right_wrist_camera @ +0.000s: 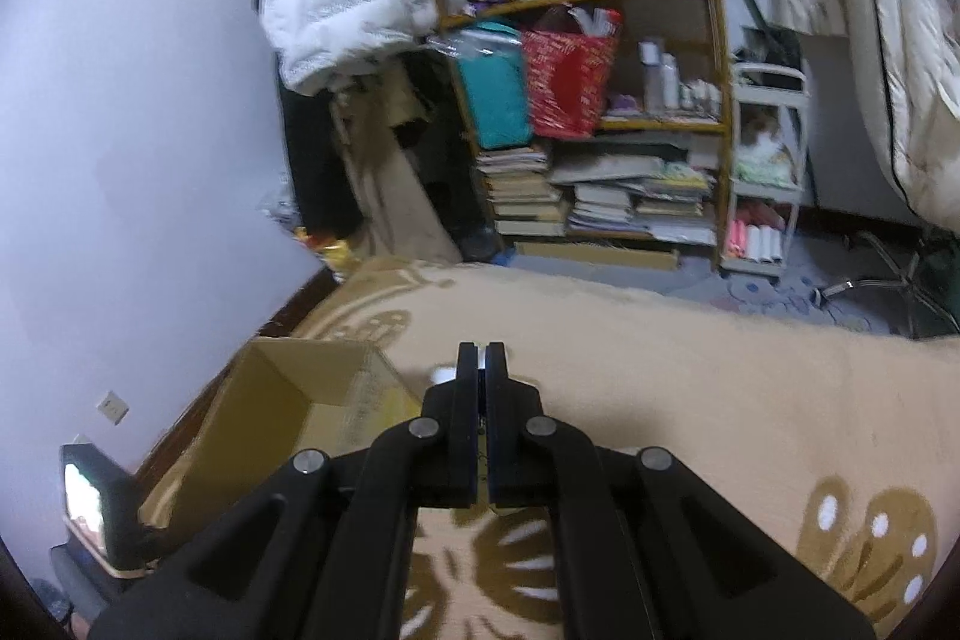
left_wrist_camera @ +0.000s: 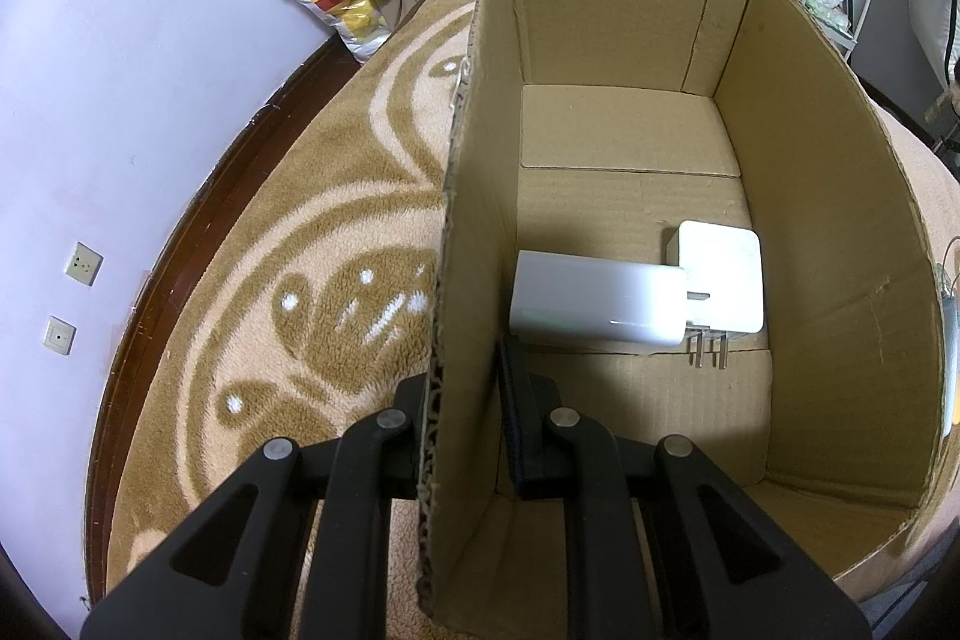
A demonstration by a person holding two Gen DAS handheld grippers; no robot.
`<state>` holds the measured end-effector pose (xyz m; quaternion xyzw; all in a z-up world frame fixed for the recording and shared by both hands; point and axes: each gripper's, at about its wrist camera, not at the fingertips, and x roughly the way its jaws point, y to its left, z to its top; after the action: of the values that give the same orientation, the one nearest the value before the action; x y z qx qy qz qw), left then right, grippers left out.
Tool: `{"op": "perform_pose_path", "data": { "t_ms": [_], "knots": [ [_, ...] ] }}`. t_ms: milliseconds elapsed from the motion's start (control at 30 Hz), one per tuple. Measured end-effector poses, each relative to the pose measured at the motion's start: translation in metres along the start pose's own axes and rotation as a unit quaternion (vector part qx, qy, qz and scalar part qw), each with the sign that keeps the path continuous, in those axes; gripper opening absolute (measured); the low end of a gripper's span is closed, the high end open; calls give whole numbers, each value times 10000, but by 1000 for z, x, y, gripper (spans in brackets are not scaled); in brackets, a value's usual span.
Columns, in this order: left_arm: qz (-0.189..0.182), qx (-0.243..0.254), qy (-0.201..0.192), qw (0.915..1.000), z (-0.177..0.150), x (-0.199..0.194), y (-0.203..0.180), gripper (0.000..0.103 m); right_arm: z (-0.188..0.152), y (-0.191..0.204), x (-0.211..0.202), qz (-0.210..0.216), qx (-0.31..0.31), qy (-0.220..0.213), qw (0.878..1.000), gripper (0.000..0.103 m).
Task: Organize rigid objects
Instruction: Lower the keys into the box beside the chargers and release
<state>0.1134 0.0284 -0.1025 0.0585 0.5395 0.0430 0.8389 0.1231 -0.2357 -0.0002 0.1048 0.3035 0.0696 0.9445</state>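
Cardboard box (left_wrist_camera: 840, 244) sits on the patterned blanket (left_wrist_camera: 288, 232), its near wall pinched between the jaws of the left gripper (left_wrist_camera: 468, 400), which steadies it. Inside lie two white chargers (left_wrist_camera: 600, 304), touching, on the box floor. Above the blanket, the right gripper (right_wrist_camera: 480, 358) has its jaws pressed together on something small and white, too blurred to identify. The step in hand looks like carrying another item over; next it must swing left over the open box and release.
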Motion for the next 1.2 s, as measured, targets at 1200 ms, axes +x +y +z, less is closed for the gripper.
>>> {"op": "perform_pose_path", "data": {
  "t_ms": [1200],
  "knots": [
    [21,-11,8,10000,1,-1,1,15,-74,112,47,921,-1030,1265,9823,3]
  ]
}}
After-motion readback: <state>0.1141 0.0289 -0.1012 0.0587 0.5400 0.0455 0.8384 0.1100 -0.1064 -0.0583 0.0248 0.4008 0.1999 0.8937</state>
